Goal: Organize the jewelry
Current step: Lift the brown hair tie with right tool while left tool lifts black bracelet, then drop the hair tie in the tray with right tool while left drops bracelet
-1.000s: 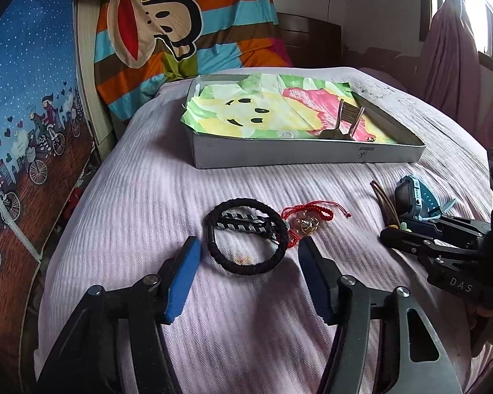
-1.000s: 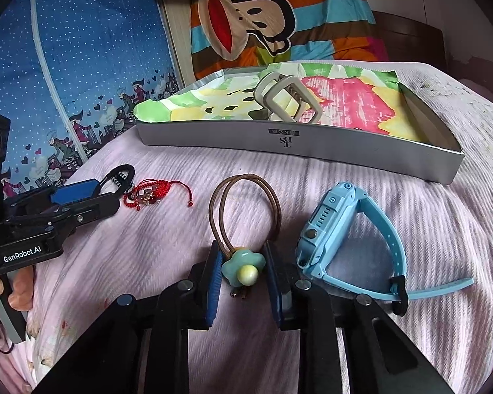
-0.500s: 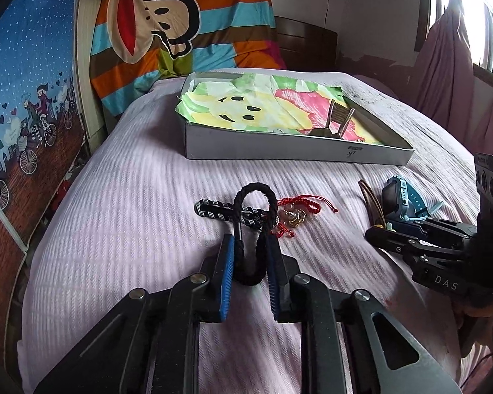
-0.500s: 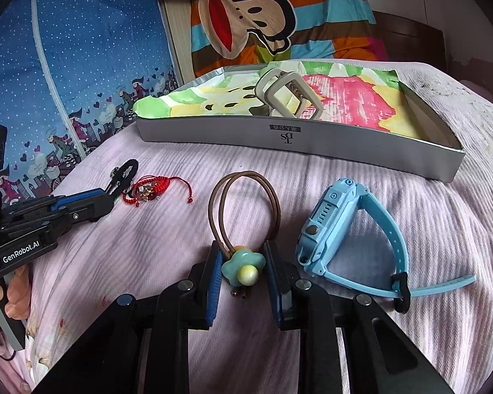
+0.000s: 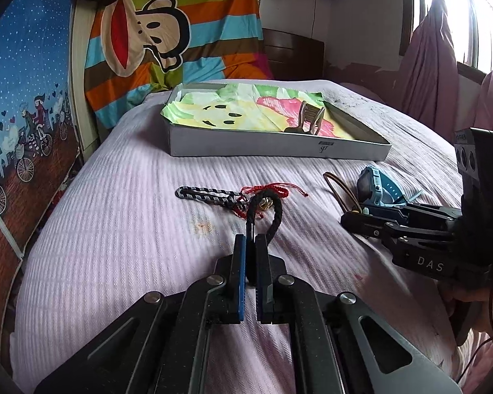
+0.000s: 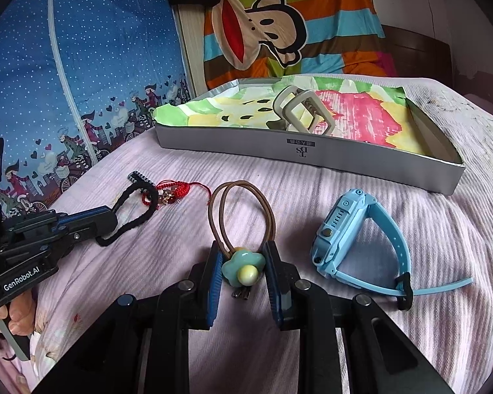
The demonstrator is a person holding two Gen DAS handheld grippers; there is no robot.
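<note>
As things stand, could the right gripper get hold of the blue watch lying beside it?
Probably not yet: the right gripper straddles the flower hair tie, fingers either side of it. The blue watch lies unobstructed just to its right, so once clear of the tie, reach looks easy.

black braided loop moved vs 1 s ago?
Yes. The black braided loop, then flat and round beside the red string bracelet, is now pinched narrow in the left claw and overlaps it.
</note>
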